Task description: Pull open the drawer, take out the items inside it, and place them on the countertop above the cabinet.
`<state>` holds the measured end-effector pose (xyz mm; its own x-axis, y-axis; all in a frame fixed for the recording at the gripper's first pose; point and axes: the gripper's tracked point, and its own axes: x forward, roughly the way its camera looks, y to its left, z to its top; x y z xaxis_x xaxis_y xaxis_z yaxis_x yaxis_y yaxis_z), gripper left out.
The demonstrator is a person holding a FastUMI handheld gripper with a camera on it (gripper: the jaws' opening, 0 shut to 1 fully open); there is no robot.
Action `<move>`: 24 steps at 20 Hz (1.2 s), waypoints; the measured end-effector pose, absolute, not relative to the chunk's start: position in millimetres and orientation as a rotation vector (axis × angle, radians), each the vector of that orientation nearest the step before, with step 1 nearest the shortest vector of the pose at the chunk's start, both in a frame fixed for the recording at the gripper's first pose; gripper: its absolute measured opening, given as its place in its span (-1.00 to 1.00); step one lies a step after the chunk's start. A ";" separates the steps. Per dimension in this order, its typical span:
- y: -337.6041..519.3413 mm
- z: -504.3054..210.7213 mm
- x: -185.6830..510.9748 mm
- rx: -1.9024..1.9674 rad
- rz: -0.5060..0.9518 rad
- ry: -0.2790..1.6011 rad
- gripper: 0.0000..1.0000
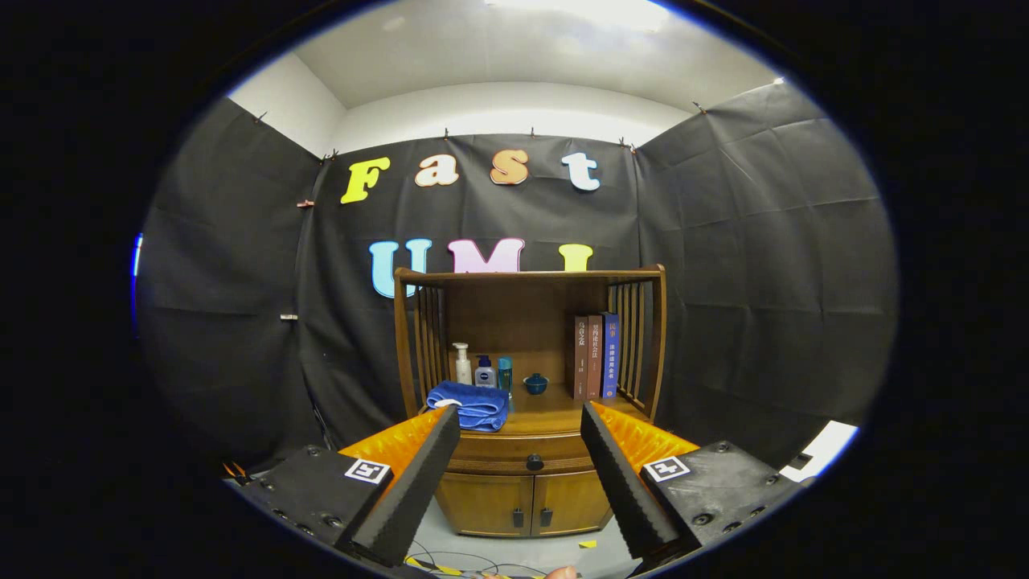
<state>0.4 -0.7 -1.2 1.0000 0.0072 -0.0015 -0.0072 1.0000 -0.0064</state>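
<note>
A small wooden cabinet (526, 450) stands against the booth wall, well beyond my fingers. Its drawer (522, 455) is closed, with a dark round knob (534, 462) at its middle, seen in the gap between the fingertips. The countertop (555, 416) above the drawer carries a folded blue towel (470, 404), two pump bottles (473, 367), a slim teal bottle (505, 374), a small dark bowl (535, 383) and three upright books (596, 356). My gripper (521, 416) is open with nothing between its fingers, some way short of the cabinet.
Two lower cabinet doors (526, 505) with dark pulls sit under the drawer. Slatted side rails and a top shelf (530, 276) enclose the countertop. Cables and a yellow scrap (588, 544) lie on the floor in front. A fingertip (560, 572) shows below the fingers.
</note>
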 end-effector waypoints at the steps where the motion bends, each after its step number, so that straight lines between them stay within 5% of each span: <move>1: -0.8 -1.0 0.5 -0.007 0.007 0.002 0.97; 14: -11.9 -31.3 21.1 0.005 0.001 -0.010 0.97; 24: -51.8 -170.9 127.1 -0.006 -0.024 0.053 0.97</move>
